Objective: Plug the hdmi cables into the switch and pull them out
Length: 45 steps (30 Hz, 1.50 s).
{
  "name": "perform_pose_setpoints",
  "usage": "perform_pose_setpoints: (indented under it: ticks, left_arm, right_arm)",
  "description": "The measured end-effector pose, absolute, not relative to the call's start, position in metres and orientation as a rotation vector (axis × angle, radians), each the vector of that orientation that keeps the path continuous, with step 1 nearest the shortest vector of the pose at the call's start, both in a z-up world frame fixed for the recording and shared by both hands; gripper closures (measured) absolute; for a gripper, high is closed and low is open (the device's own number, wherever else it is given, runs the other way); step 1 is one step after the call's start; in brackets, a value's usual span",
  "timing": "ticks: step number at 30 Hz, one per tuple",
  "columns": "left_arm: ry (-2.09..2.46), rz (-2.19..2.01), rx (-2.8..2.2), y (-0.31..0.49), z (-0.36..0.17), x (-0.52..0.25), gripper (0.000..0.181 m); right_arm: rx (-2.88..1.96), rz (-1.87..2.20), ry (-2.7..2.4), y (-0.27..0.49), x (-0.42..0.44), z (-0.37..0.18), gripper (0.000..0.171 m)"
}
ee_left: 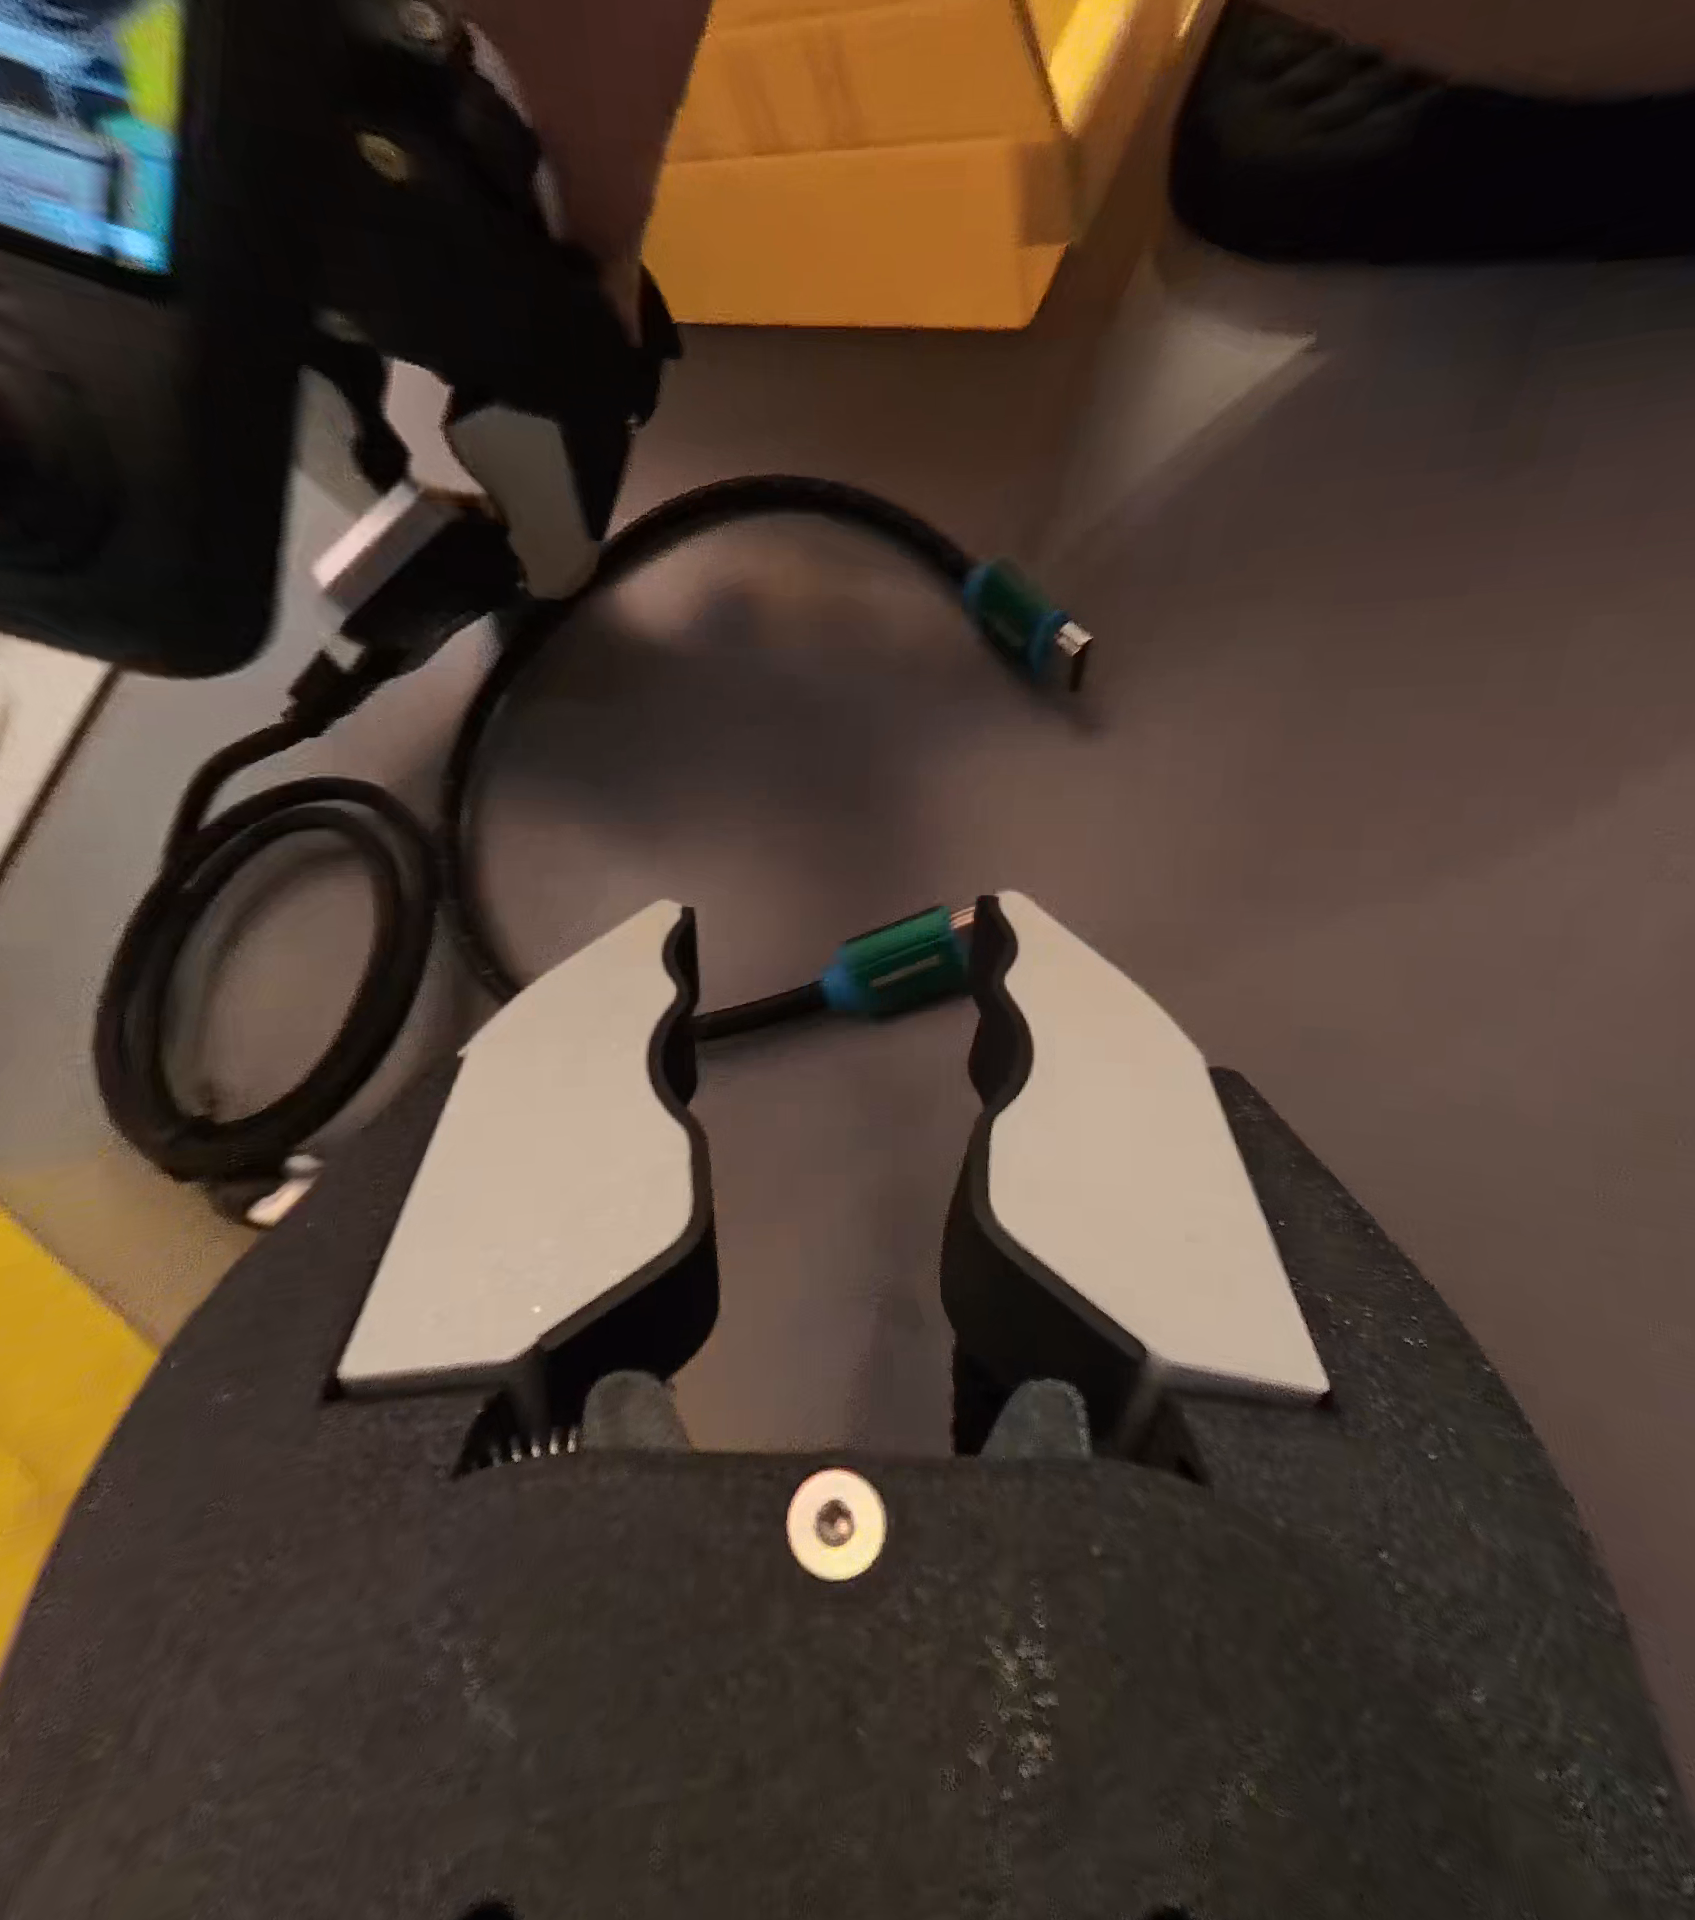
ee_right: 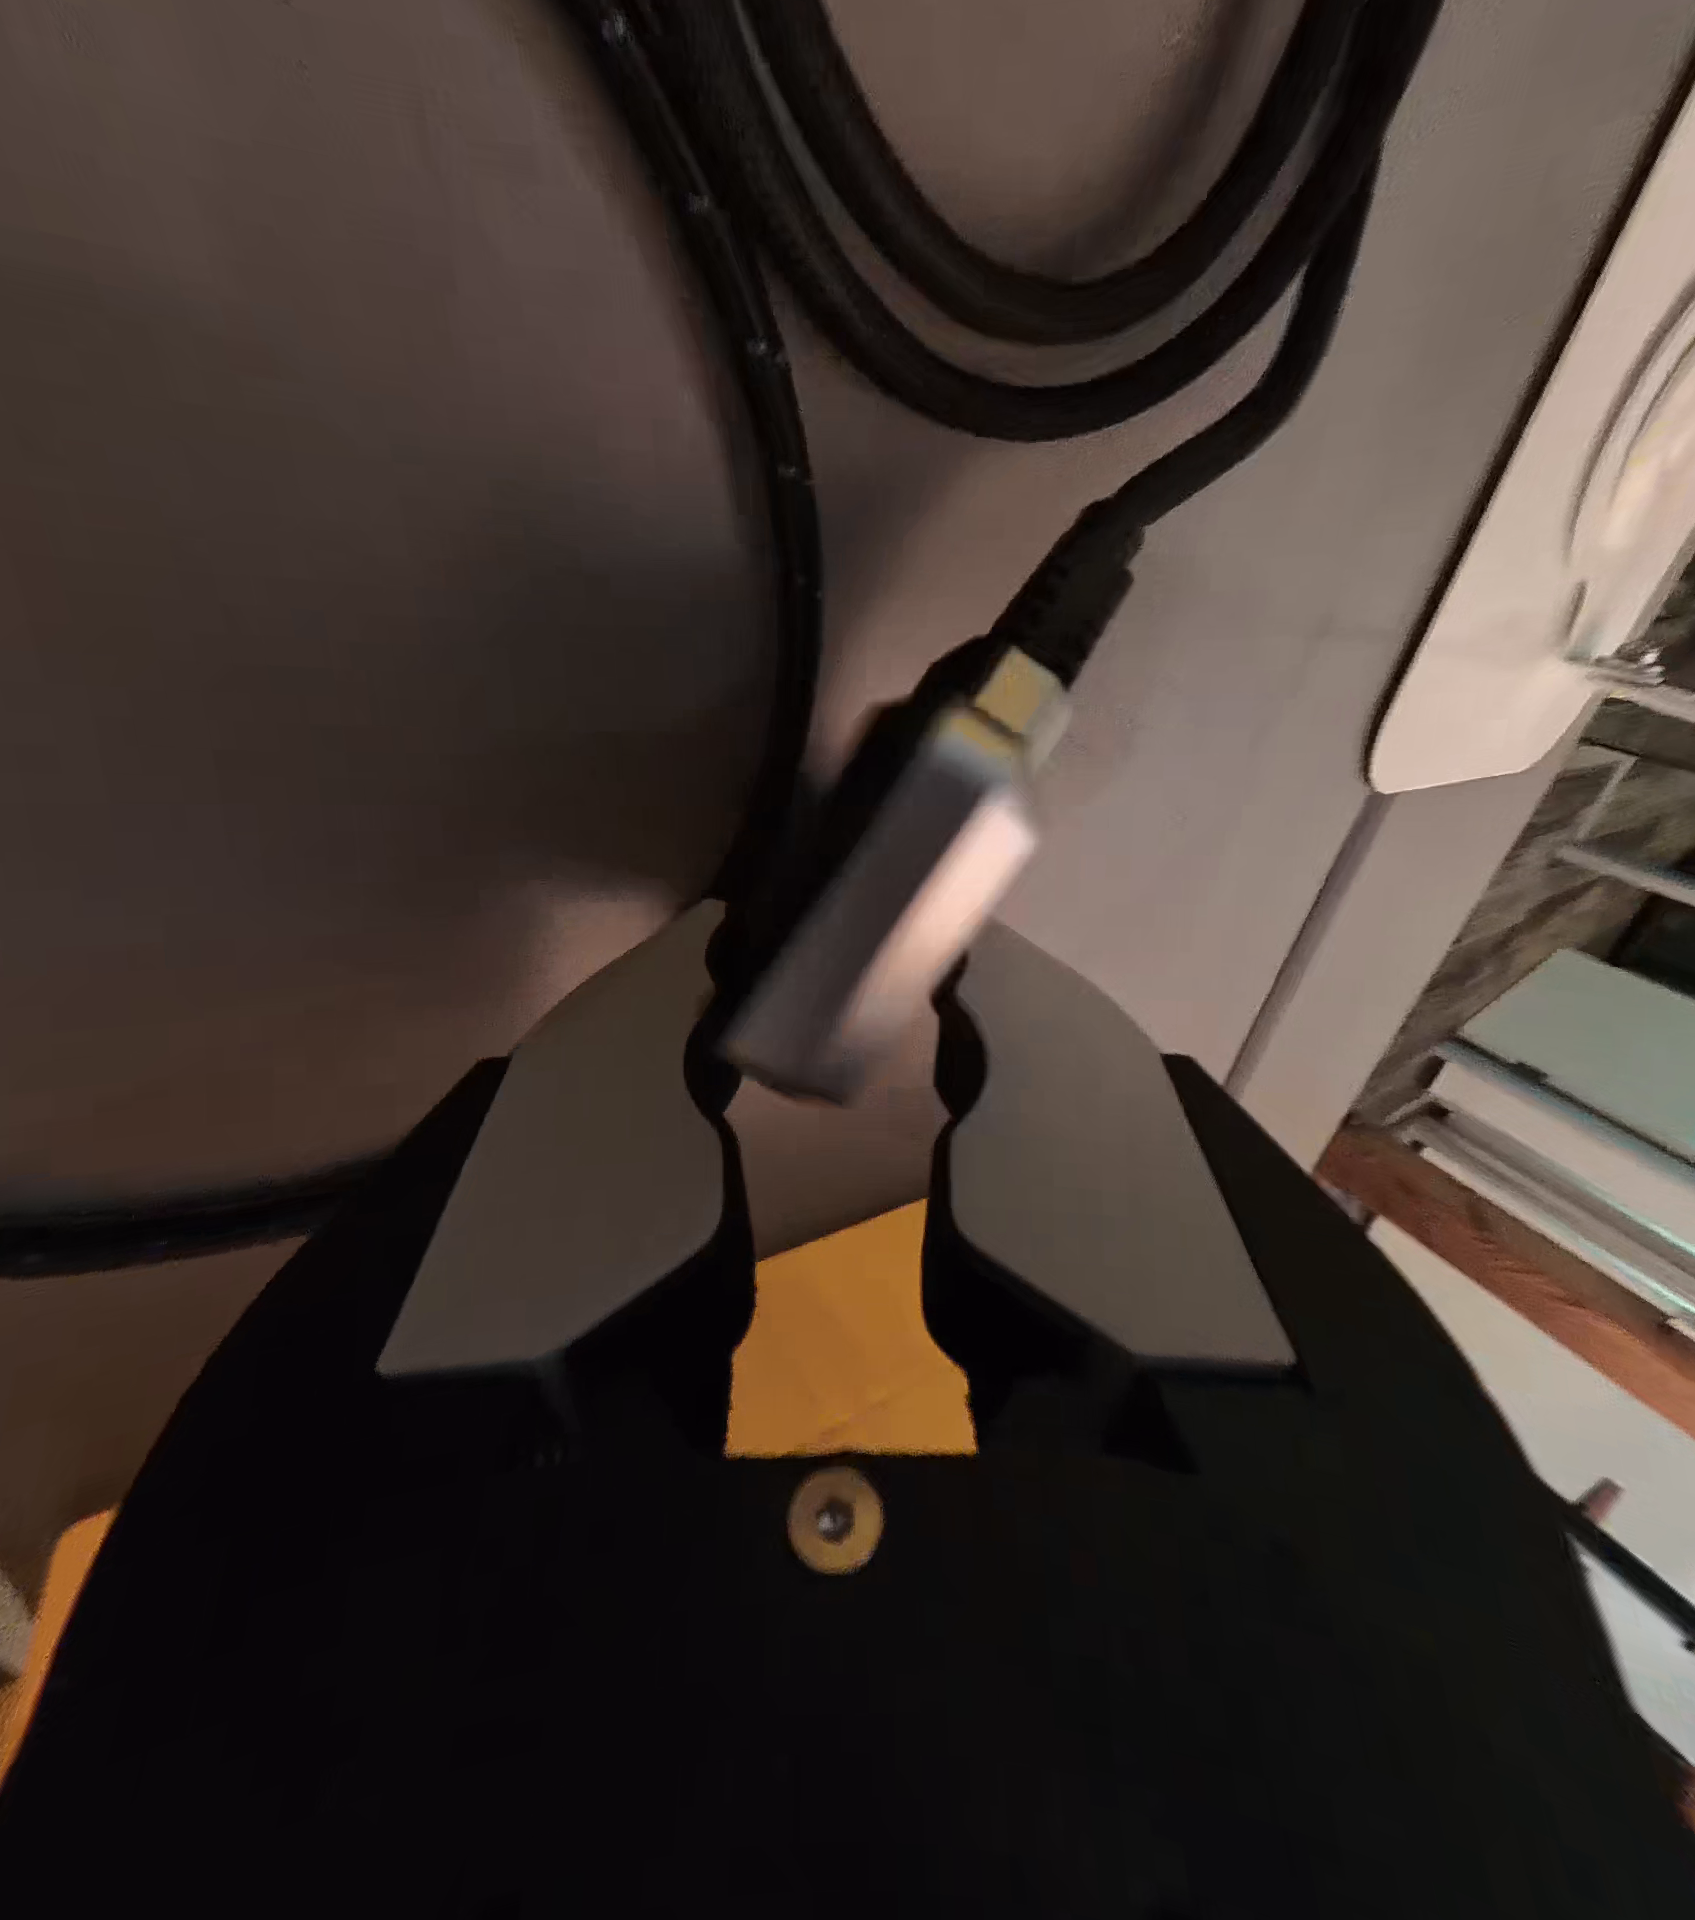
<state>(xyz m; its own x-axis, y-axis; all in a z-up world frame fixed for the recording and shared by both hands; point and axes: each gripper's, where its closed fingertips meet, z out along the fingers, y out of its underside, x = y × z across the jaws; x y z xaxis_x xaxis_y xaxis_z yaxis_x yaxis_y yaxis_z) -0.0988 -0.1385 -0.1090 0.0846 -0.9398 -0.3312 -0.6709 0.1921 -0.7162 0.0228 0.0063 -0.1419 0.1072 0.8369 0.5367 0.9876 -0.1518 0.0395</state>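
Left wrist view: my left gripper (ee_left: pixel 832 914) jaws gape around a green HDMI plug (ee_left: pixel 890 966) lying on the desk (ee_left: pixel 1342 935); my right gripper (ee_right: pixel 827 956) jaws clamp the silver switch (ee_right: pixel 884 914), lifted above the desk.

Left gripper (ee_left: pixel 832 914): black grainy body, grey wavy-edged fingers (ee_left: pixel 552 1143), one silver screw (ee_left: pixel 836 1525).
Right gripper (ee_right: pixel 827 956): looked the same.

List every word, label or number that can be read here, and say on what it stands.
No text can be read.
Screen: blurred picture, nothing legible.
Near green plug: pale mark, too small to read.
Far green plug: faint mark, unreadable.
Switch: no writing visible.
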Motion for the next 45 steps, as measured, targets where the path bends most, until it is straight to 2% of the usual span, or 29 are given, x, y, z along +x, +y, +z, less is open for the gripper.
perform_pose_setpoints:
  ticks: [4,6,13,17,18,21,25,31,40,45]
  left_arm:
    - [1.630,-0.418,-1.591,-0.149,-0.114,-0.082,0.129]
    - [1.606,-0.494,-1.627,-0.157,-0.113,-0.072,0.134]
    - [1.608,-0.588,-1.855,-0.175,-0.133,-0.030,0.130]
    - [1.622,-0.433,-1.892,-0.170,-0.153,-0.019,0.131]
    - [1.619,-0.398,-1.876,-0.167,-0.155,-0.016,0.135]
    - [1.626,-0.348,-1.856,-0.163,-0.158,-0.014,0.166]
    - [1.661,-0.293,-1.839,-0.157,-0.155,-0.021,0.167]
    - [1.636,-0.302,-1.763,-0.146,-0.099,-0.050,0.170]
    - [1.553,-0.880,-1.834,-0.165,-0.001,-0.091,0.169]
    - [1.504,-0.924,-1.764,-0.162,0.032,-0.106,0.169]
  right_arm:
    - [-2.085,-0.527,-1.784,-0.006,0.015,-0.132,0.131]
    - [-2.051,-0.494,-1.783,-0.011,0.011,-0.120,0.129]
    - [-1.947,-0.503,-1.675,-0.018,0.018,-0.068,0.130]
    - [-1.945,-0.505,-1.621,-0.018,0.030,-0.055,0.131]
    - [-1.941,-0.502,-1.609,-0.018,0.032,-0.053,0.131]
    - [-1.926,-0.486,-1.581,-0.018,0.034,-0.044,0.131]
    - [-1.884,-0.455,-1.539,-0.021,0.036,-0.029,0.134]
    - [-1.774,-0.259,-1.426,-0.031,0.027,0.007,0.138]
    - [-1.581,-0.004,-1.448,-0.058,-0.012,0.036,0.139]
    - [-1.406,0.315,-1.518,-0.093,-0.053,0.051,0.134]
